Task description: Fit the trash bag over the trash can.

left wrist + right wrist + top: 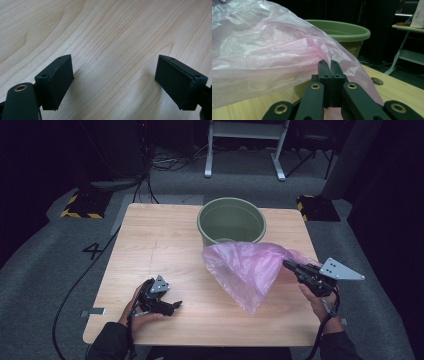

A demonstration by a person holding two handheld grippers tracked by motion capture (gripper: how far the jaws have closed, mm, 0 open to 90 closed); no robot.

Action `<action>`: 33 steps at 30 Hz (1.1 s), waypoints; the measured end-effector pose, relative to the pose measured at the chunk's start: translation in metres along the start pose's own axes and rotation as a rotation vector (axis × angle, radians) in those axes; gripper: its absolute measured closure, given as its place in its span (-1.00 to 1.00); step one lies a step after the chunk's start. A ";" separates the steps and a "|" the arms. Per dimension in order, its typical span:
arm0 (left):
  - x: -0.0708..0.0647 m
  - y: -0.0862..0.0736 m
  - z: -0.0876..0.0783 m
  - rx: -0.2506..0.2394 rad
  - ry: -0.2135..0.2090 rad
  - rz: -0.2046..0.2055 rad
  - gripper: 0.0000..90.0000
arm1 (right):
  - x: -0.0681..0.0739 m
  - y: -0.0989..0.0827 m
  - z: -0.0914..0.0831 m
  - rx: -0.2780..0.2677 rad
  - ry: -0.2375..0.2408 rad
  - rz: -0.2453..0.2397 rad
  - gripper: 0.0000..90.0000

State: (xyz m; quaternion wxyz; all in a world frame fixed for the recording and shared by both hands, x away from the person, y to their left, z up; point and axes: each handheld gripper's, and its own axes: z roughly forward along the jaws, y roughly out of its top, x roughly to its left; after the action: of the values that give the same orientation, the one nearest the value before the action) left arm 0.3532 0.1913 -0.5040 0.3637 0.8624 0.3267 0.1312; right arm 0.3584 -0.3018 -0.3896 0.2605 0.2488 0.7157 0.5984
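My right gripper (289,264) has its fingers (324,72) clamped tight on an edge of the pink plastic bag (247,267), which hangs lifted just in front of the green bucket (231,221), its top brushing the bucket's near rim and its lower tip drooping to the worktop (150,250). My left gripper (172,306) rests on the worktop well to the left of the bucket and nearer to me, its fingers (58,80) spread wide with nothing but bare wood between them.
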 end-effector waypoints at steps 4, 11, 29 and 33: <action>0.000 0.000 0.000 -0.002 0.001 -0.001 -0.68 | -0.002 0.004 -0.005 -0.010 -0.012 -0.004 1.00; 0.000 0.000 0.000 -0.002 0.002 -0.002 -0.67 | -0.006 0.011 -0.015 -0.027 -0.042 -0.011 1.00; 0.002 0.004 0.000 0.022 -0.007 0.010 -0.66 | -0.015 0.039 -0.010 -0.020 -0.123 -0.049 1.00; 0.004 0.010 -0.003 -0.012 -0.014 0.010 -0.65 | -0.016 0.042 -0.004 -0.005 -0.149 -0.052 1.00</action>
State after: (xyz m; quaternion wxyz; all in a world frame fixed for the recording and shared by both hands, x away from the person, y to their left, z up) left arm 0.3598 0.1904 -0.4949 0.3705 0.8628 0.3189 0.1288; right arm 0.3692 -0.3088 -0.3467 0.3290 0.2735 0.6989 0.5731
